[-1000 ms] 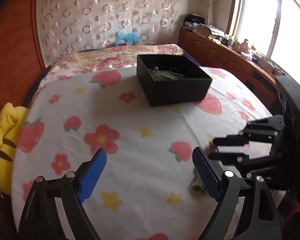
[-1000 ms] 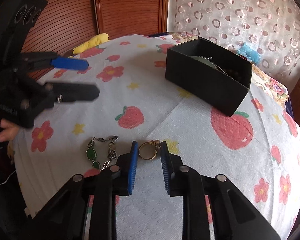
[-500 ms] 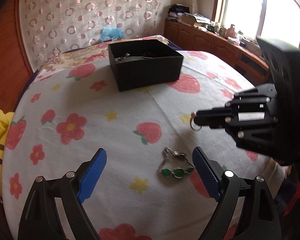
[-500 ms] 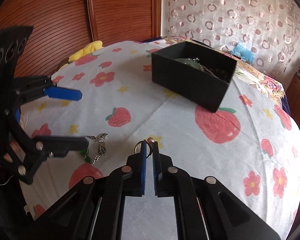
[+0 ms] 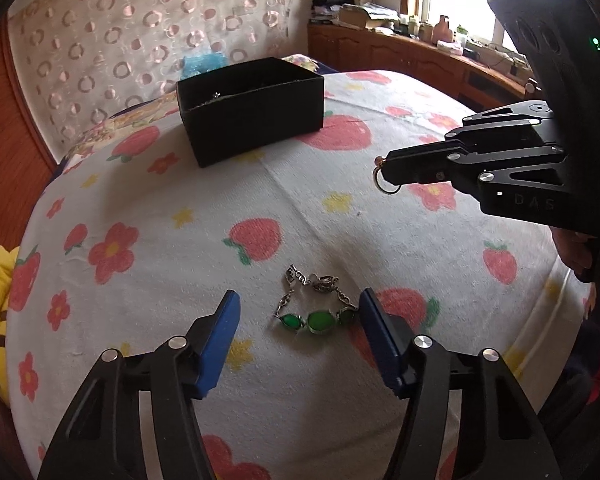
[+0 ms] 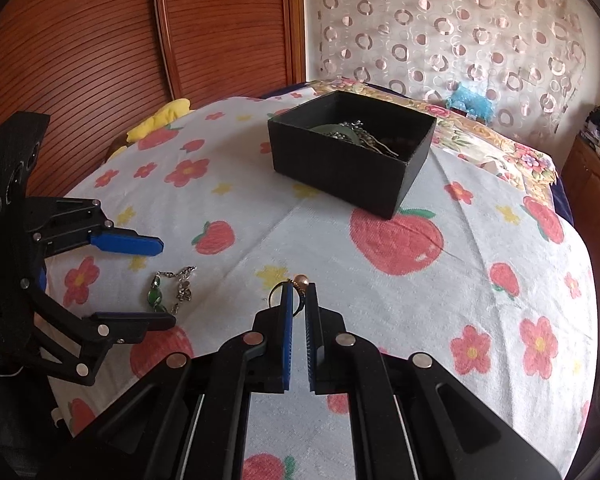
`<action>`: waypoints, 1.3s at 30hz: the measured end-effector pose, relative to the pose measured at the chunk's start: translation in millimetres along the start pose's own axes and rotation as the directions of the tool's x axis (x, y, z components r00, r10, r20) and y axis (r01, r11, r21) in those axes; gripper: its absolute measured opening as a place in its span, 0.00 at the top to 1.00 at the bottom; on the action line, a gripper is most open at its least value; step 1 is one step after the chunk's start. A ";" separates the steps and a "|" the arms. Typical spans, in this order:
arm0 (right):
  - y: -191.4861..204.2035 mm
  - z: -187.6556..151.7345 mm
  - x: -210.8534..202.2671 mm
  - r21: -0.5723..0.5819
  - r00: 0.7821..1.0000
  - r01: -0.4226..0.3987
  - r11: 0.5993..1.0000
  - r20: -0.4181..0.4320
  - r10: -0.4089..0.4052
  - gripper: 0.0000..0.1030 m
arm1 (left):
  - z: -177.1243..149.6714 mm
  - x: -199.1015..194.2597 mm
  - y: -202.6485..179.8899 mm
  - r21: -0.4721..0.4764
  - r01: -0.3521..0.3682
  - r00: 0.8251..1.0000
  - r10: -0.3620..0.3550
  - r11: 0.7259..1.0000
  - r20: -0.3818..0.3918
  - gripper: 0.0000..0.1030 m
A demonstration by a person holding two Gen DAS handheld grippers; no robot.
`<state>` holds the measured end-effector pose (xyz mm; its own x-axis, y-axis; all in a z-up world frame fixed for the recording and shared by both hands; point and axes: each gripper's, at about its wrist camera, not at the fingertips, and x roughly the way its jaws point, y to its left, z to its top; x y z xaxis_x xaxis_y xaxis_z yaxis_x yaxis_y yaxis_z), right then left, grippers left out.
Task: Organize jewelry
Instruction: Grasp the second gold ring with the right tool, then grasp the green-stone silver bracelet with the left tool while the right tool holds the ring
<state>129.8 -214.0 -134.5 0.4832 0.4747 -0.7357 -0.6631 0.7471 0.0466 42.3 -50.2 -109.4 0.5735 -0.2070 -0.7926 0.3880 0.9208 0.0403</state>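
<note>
- A bed spread with a white cloth [image 5: 308, 208] printed in strawberries and flowers serves as the work surface; everything below is placed in relation to the black box that stands on it.
- The black box [image 6: 352, 160], open-topped and set toward the far side of the cloth, already holds a tangle of chains and a pale green piece, so it reads as the collecting point for the jewelry.
- The left gripper [image 5: 298, 328], on the near side of the box and well apart from it, points steeply down at the cloth. Its blue jaws have just been closing but stand apart, with the bracelet between them and neither pad pressing on it yet, likely lined up for a pinch.
- The right gripper [image 6: 299, 300], between the left gripper and the box, is clamped on the ring and carries it clear of the cloth, its nose aimed toward the box, presumably to drop the ring in.
- The bracelet [image 5: 314, 304], silver links with green stones, lies loose on the cloth on the near side of the box, far from it.
- The ring [image 5: 386, 184], a gold band with a small bead, hangs from the right gripper's tips, short of the box.
</note>
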 end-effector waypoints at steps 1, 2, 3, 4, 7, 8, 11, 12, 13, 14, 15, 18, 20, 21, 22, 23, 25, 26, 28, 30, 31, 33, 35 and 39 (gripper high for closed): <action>0.2 -0.2 0.1 -0.001 1.000 -0.001 1.000 0.000 0.001 0.93 | -0.4 -0.4 0.2 -0.003 0.006 1.000 -0.006 1.000 0.000 0.45; 0.8 -0.2 0.3 -0.002 1.000 -0.003 1.000 0.000 0.003 0.93 | -0.4 -0.5 0.2 -0.004 0.011 1.000 -0.011 1.000 0.000 0.50; 1.1 -0.3 0.1 -0.003 1.000 -0.004 1.000 0.000 0.004 0.93 | -0.5 -1.3 0.2 -0.003 0.022 1.000 -0.022 1.000 0.002 0.57; 1.8 0.1 0.5 -0.004 1.000 -0.005 1.000 0.000 0.005 0.93 | -0.4 -2.0 -0.5 0.001 0.023 1.000 -0.023 1.000 0.003 0.61; 3.3 1.0 0.7 -0.004 1.000 -0.008 1.000 0.002 0.008 0.93 | -1.2 -4.1 -1.4 0.002 0.036 0.999 -0.036 0.999 -0.001 0.76; 3.6 1.0 0.3 -0.005 1.000 -0.008 1.000 0.003 0.008 0.93 | -2.0 -4.7 -0.8 -0.001 0.040 0.999 -0.040 0.999 0.000 0.76; 3.8 1.1 -1.4 -0.006 1.000 -0.009 1.000 0.005 0.009 0.93 | -3.3 -6.3 3.4 -0.025 0.050 0.999 -0.050 0.998 0.002 0.90; 3.8 1.1 -1.5 -0.006 1.000 -0.008 1.000 0.005 0.008 0.93 | -2.9 -6.6 5.9 -0.036 0.052 0.999 -0.052 0.998 0.004 0.90; 3.8 1.1 -1.6 -0.006 1.000 -0.007 1.000 0.005 0.007 0.93 | -2.6 -6.5 9.2 -0.053 0.058 0.998 -0.058 0.997 0.003 0.91; 4.0 1.3 -1.6 -0.006 1.000 -0.008 1.000 0.005 0.008 0.93 | -2.6 -6.9 12.4 -0.067 0.060 0.998 -0.060 0.996 0.006 0.91; 4.1 1.2 -1.8 -0.006 1.000 -0.008 1.000 0.005 0.008 0.93 | -2.8 -7.2 14.4 -0.072 0.061 0.998 -0.060 0.996 0.008 0.91; 4.1 0.9 -1.7 -0.007 1.000 -0.008 1.000 0.004 0.008 0.93 | -1.9 -6.7 19.4 -0.094 0.077 0.997 -0.076 0.993 0.012 0.91; 4.6 1.0 -1.6 -0.007 1.000 -0.009 1.000 0.002 0.009 0.93 | -1.3 -7.7 21.4 -0.098 0.071 0.997 -0.069 0.993 0.019 0.91; 4.6 0.9 -1.7 -0.008 1.000 -0.009 1.000 0.003 0.010 0.93 | -0.7 -9.8 22.8 -0.104 0.073 0.997 -0.071 0.992 0.029 0.91; 4.6 1.0 -1.8 -0.008 1.000 -0.010 1.000 0.004 0.010 0.93 | 0.1 -12.5 24.3 -0.108 0.078 0.997 -0.075 0.991 0.037 0.99; 5.1 1.4 -2.0 -0.009 1.000 -0.010 1.000 0.005 0.010 0.93 | 2.0 -15.4 25.7 -0.112 0.082 0.996 -0.078 0.990 0.047 1.00; 5.7 1.8 -2.0 -0.012 1.000 -0.011 1.000 0.006 0.011 0.93 | 6.1 -19.5 27.7 -0.113 0.080 0.995 -0.074 0.990 0.060 1.00; 6.1 2.7 -2.6 -0.014 1.000 -0.011 1.000 0.008 0.011 0.93 | 8.8 -21.3 28.7 -0.112 0.080 0.995 -0.073 0.990 0.066 1.00; 5.9 4.7 -3.4 -0.014 1.000 -0.010 1.000 0.012 0.011 0.93 | 14.9 -25.3 31.5 -0.112 0.079 0.994 -0.070 0.991 0.082 1.00; 5.2 7.2 -5.0 -0.013 1.000 -0.007 1.000 0.018 0.007 0.93 | 20.0 -27.9 33.9 -0.108 0.077 0.993 -0.067 0.991 0.092 1.00; 4.8 7.7 -6.2 -0.012 1.000 -0.006 1.000 0.021 0.006 0.93 | 21.9 -29.3 35.4 -0.109 0.079 0.993 -0.068 0.991 0.098 1.00; 4.7 8.5 -7.9 -0.012 1.000 -0.005 1.000 0.024 0.006 0.93 | 24.5 -31.9 37.6 -0.106 0.072 0.993 -0.061 0.992 0.103 1.00; 5.5 8.2 -8.5 -0.013 1.000 -0.006 1.000 0.025 0.007 0.93 | 23.3 -32.9 38.7 -0.097 0.074 0.994 -0.066 0.993 0.085 1.00; 7.6 6.0 -7.4 -0.016 1.000 -0.013 1.000 0.022 0.013 0.93 | 9.9 -32.6 31.5 -0.039 0.039 0.998 -0.037 0.998 0.052 0.97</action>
<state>124.6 -209.1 -124.6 0.4870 0.4945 -0.7200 -0.6781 0.7335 0.0451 43.0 -17.7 -76.3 0.5957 -0.2578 -0.7607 0.3819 0.9241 -0.0141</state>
